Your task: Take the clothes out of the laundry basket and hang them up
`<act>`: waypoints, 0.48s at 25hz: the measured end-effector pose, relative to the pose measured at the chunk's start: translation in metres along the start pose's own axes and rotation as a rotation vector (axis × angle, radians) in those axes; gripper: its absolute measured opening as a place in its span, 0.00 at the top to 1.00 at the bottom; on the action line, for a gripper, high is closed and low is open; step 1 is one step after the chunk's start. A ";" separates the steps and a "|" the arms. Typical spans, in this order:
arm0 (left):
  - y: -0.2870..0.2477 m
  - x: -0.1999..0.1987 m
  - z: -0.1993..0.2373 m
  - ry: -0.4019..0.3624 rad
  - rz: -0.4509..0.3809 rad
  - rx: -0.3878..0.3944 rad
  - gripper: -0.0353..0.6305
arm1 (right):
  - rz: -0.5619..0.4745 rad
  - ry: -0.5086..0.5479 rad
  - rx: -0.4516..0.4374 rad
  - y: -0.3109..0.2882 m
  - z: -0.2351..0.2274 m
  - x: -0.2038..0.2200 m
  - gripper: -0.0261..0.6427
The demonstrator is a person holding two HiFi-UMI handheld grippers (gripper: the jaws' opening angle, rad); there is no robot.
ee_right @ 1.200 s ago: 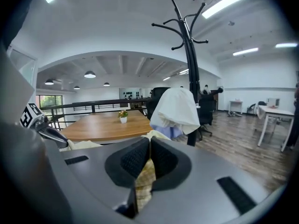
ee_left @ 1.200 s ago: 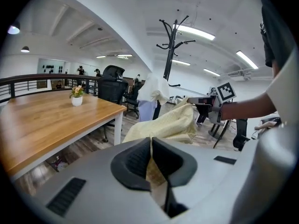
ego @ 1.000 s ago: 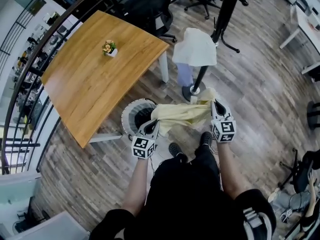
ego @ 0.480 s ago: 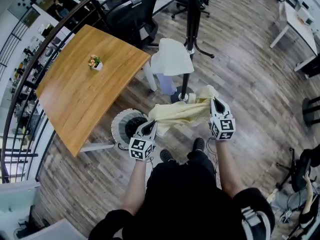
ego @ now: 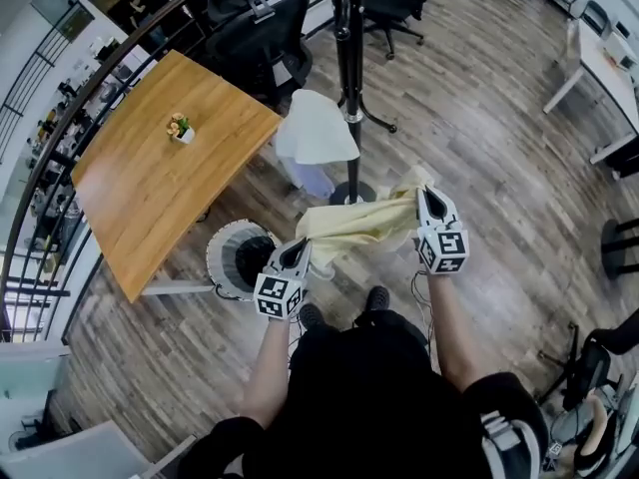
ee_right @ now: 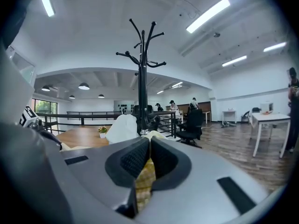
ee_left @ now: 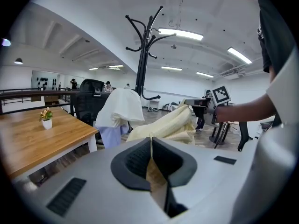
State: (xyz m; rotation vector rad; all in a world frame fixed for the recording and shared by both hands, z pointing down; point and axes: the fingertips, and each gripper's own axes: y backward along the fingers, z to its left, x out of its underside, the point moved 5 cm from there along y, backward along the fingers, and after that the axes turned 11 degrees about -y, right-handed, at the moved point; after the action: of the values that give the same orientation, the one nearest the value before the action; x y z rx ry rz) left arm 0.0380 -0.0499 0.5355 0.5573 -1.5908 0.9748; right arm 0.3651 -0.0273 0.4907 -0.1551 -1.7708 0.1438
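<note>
Since left tongs and right tongs each clench one end, the yellow garment spans between them, presumably for the coat rack ahead.

An open-plan office: swivel chairs, white desks, a wooden table and ceiling strip lights.

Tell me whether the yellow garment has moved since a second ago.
Yes. In the head view the yellow garment has shifted right, away from the laundry basket and further past the coat stand's base.
</note>
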 end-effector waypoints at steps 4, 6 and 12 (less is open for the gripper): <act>-0.018 -0.016 -0.017 -0.006 -0.018 -0.020 0.90 | -0.039 0.016 -0.033 -0.005 -0.022 -0.026 0.94; -0.026 -0.025 -0.024 -0.014 -0.020 -0.024 0.90 | -0.061 0.022 -0.050 -0.010 -0.030 -0.040 0.94; -0.047 -0.050 -0.027 -0.028 -0.046 -0.046 0.90 | -0.118 0.065 -0.094 -0.032 -0.039 -0.083 0.94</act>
State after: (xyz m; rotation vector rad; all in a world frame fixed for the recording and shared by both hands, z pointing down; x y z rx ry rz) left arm 0.1029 -0.0610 0.5023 0.5751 -1.6147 0.8971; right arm 0.4189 -0.0732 0.4247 -0.1212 -1.7173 -0.0299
